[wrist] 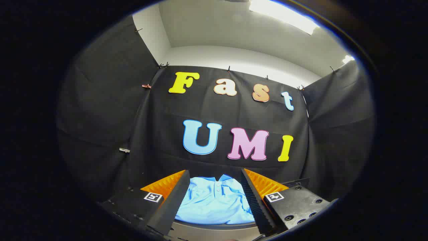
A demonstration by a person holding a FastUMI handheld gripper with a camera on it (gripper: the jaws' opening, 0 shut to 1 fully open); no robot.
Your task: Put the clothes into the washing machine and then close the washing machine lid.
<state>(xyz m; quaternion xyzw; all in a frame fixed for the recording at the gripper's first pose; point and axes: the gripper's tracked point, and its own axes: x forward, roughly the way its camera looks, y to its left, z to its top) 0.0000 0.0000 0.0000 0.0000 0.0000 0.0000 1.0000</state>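
A light blue polo shirt [214,201] with a buttoned collar lies crumpled on a dark surface, just ahead of and between my fingers. My gripper [215,175] is open, its two fingers spread wide on either side of the shirt, not touching it. The shirt's sides are hidden behind the fingers. A pale curved edge [214,231] shows below the shirt, close to me; I cannot tell what it belongs to.
Black cloth walls [100,110] close the booth behind the shirt and on both sides. A white ceiling with a bright lamp [284,15] is above.
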